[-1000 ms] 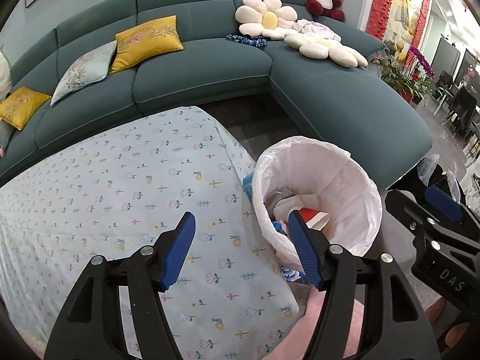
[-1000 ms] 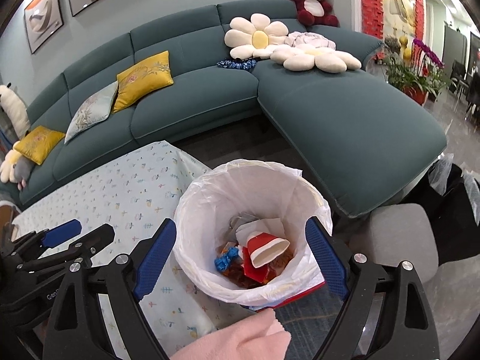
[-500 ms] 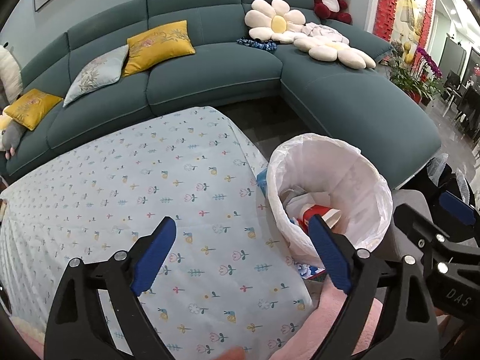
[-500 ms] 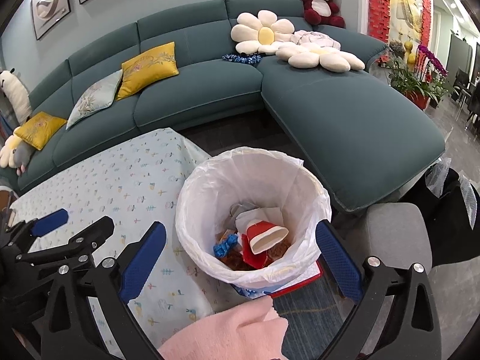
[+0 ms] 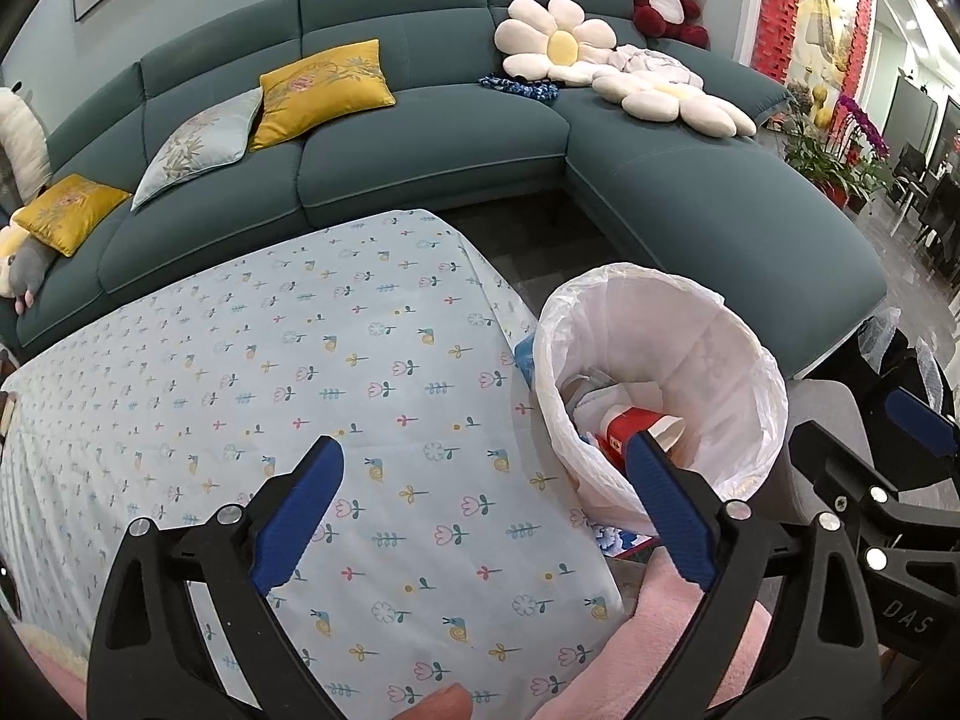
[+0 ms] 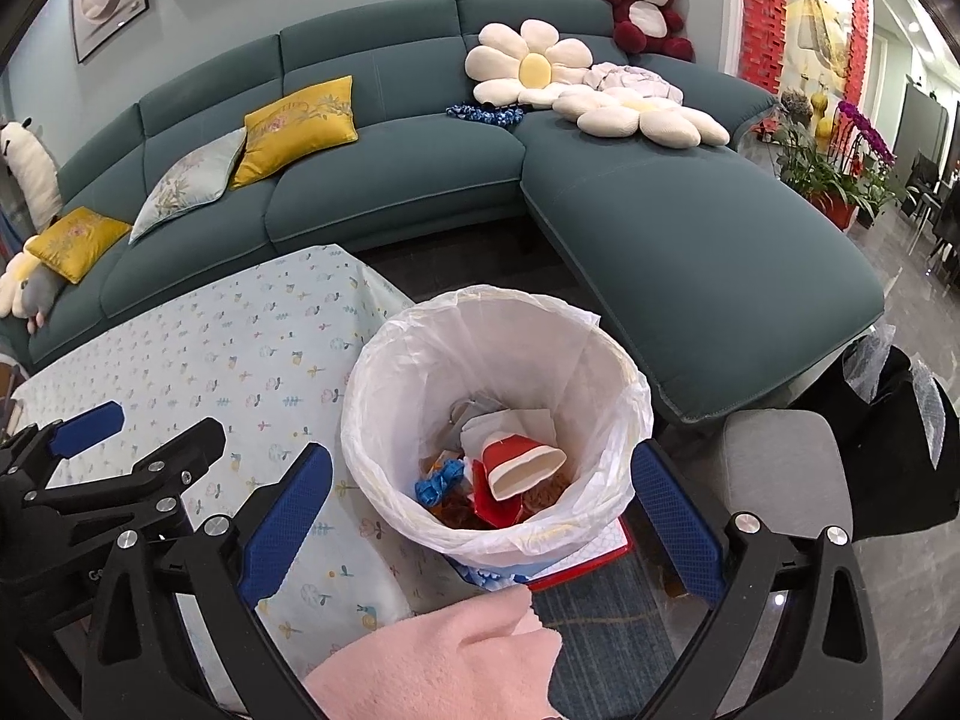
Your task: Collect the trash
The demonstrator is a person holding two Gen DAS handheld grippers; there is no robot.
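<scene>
Trash: we see crumpled white paper, a red paper cup (image 6: 521, 468) with a pale inside lying on its side, a blue scrap (image 6: 439, 476) and brownish wrappers, all at the bottom of the bin.
Bin: a round wastebasket lined with a white plastic bag (image 6: 498, 354) stands on the floor just beside the corner of the counter, resting on a red-edged mat.
Counter: the low counter covered in a pale blue cloth with small flower prints (image 5: 288, 372) shows no litter on the part we can see.
Left gripper: our left gripper (image 5: 486, 498) hovers above the cloth with its blue-padded fingers spread wide and nothing between them.
Right gripper: our right gripper (image 6: 480, 516) hangs over the bin mouth, also wide and empty.
Surroundings: a teal sectional sofa (image 6: 420, 174) with yellow cushions, flower-shaped pillows and a red plush bear sits behind.
Progress: we judge the collecting to be nearly or fully done, since the visible trash is in the bin and neither gripper carries anything.
Left to do: at most a check of the cloth's hidden edges and the floor, which the views do not fully show.
</scene>
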